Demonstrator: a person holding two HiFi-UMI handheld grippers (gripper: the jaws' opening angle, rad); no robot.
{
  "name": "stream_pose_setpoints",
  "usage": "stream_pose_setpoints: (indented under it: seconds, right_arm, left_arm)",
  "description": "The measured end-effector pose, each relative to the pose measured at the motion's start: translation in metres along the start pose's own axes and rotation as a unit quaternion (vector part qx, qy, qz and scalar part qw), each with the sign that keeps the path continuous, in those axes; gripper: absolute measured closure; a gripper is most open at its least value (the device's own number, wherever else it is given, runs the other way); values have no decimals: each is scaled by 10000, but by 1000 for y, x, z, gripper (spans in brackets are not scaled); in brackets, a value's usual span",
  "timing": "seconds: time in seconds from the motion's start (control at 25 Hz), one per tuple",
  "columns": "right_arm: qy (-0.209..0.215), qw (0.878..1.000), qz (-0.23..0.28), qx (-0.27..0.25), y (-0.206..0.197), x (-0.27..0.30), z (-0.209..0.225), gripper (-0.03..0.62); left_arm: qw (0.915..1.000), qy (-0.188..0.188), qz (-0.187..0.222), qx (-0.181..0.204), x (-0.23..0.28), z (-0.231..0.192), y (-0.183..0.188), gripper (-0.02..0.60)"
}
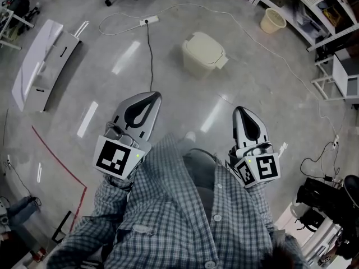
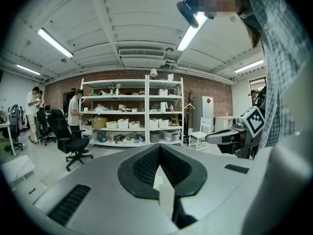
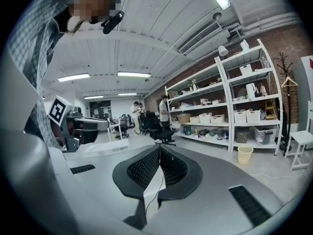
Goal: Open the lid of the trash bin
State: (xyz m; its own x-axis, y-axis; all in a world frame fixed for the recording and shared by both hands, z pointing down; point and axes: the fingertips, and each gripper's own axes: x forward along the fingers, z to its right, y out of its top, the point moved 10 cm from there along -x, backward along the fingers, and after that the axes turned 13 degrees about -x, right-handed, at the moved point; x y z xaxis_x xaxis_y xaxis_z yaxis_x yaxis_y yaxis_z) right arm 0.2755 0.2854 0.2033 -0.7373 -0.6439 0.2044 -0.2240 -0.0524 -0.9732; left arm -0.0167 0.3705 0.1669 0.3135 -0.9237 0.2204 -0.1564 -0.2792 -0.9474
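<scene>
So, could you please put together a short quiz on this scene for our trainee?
1. True or false: the trash bin stands open.
2. The jaws of the left gripper and right gripper are: A) apart, B) together, empty, C) shut on a cup.
3. Fill in: the trash bin stands on the ____, touched by neither gripper.
Key: 1 false; 2 B; 3 floor.

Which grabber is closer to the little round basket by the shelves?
Right. In the head view, the right gripper sits below the basket, slightly to its left. The left gripper is below it too, but much farther left.
</scene>
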Motion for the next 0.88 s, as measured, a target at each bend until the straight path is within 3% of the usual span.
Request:
stream_pose_setpoints:
  seconds: [0.48, 0.88]
  right_arm:
    - [256, 9997, -5, -19, -7, 18, 36, 576]
    - [252, 9996, -71, -50, -2, 41, 39, 576]
  left_arm:
    - [9993, 372, 31, -80, 21, 7, 1, 577]
    - [9993, 345, 91, -110, 38, -17, 9, 577]
